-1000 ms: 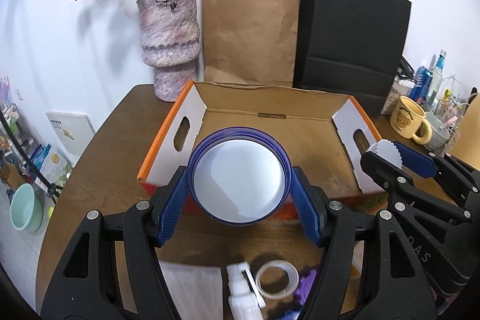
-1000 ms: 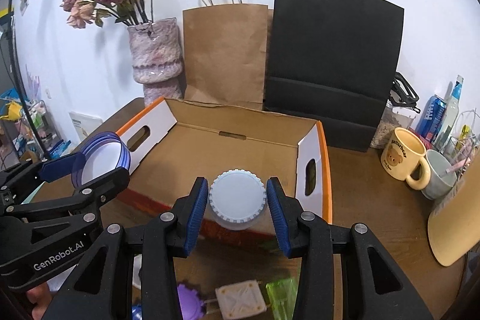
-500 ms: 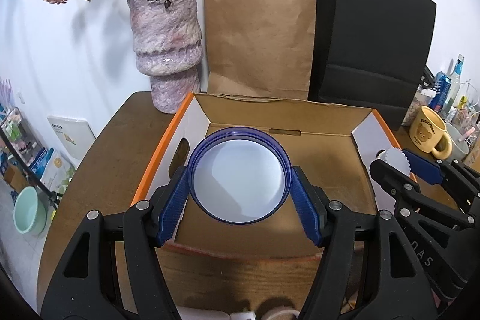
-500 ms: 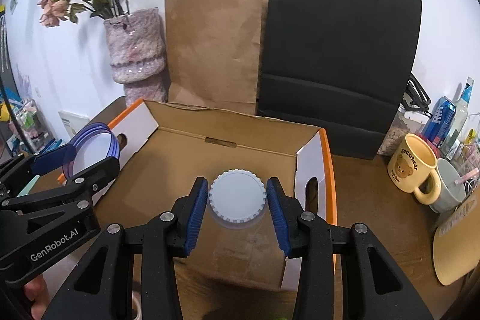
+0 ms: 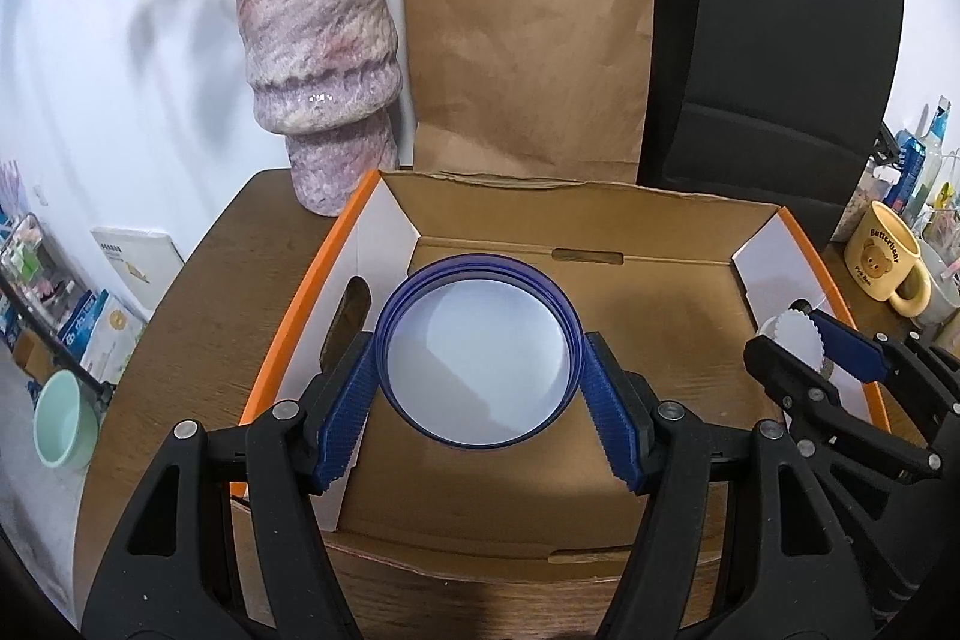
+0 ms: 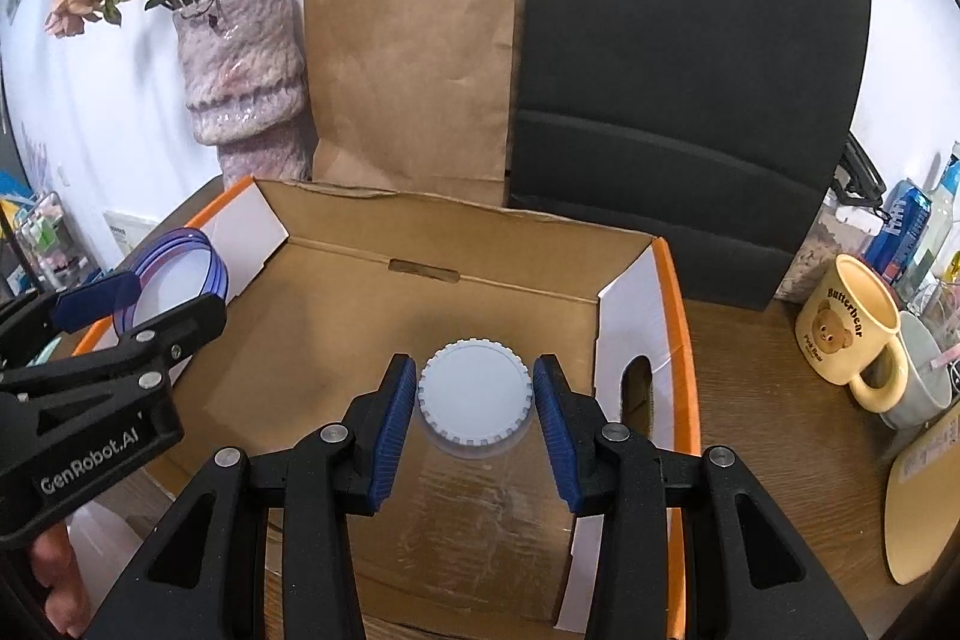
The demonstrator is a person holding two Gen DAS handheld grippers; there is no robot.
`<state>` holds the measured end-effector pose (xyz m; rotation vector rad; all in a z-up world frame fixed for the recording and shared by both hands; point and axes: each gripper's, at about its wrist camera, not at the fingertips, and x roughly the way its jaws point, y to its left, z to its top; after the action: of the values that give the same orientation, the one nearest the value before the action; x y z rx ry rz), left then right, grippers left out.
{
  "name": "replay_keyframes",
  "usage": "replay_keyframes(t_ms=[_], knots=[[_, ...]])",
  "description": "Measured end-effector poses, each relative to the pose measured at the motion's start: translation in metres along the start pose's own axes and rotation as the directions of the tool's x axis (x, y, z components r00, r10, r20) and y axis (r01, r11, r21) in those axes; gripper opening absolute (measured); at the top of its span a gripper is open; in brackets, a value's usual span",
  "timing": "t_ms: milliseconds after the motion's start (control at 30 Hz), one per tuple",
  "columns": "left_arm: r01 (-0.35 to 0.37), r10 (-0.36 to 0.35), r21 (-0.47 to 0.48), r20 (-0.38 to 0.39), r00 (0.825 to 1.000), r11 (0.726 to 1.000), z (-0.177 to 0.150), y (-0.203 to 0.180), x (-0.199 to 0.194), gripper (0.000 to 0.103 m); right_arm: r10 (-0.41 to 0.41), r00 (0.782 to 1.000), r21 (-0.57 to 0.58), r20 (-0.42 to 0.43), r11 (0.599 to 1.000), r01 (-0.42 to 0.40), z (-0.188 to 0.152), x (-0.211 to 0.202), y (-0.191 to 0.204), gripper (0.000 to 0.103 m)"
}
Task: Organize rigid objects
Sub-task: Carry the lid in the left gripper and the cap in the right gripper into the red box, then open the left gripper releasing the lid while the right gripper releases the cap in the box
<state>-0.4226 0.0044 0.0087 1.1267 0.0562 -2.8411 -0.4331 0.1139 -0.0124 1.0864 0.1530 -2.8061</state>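
Both grippers hang over the open cardboard box that sits on the brown table. The left gripper is clamped on a round blue-rimmed lid, its ribbed blue pads pressing the rim at nine and three o'clock — the lid faces the camera, held above the left half of the box floor. The right gripper grips a pale jar with a ridged white cap, pads tight against the cap's edge; it hovers over the right half of the box, near the wall with the oval handle cut-out. From the right wrist view the left gripper shows at nine o'clock. Beyond the box, at twelve o'clock, stand a brown paper bag and a black bag; a mottled pink vase of dried roses is at eleven — a yellow bear mug at three.
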Motion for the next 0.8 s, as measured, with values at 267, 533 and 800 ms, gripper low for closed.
replay_keyframes(t_ms=[267, 533, 800], knots=[[-0.010, 0.010, -0.001, 0.013, 1.000, 1.000, 0.0017, 0.0013, 0.0000, 0.103, 0.003, 1.000, 0.000, -0.021, 1.000, -0.003, -0.0036, 0.0047, -0.0004, 0.050], [-0.023, 0.023, -0.006, 0.020, 1.000, 1.000, 0.0040, 0.0056, -0.0017, 0.103, -0.007, 0.999, 0.012, -0.036, 1.000, 0.007, -0.0049, 0.0072, -0.0039, 0.091], [-0.017, 0.018, -0.005, 0.020, 1.000, 1.000, 0.0041, 0.0060, -0.0041, 0.103, -0.005, 0.999, 0.014, -0.033, 1.000, 0.005, -0.0050, 0.0043, -0.0055, 0.091]])
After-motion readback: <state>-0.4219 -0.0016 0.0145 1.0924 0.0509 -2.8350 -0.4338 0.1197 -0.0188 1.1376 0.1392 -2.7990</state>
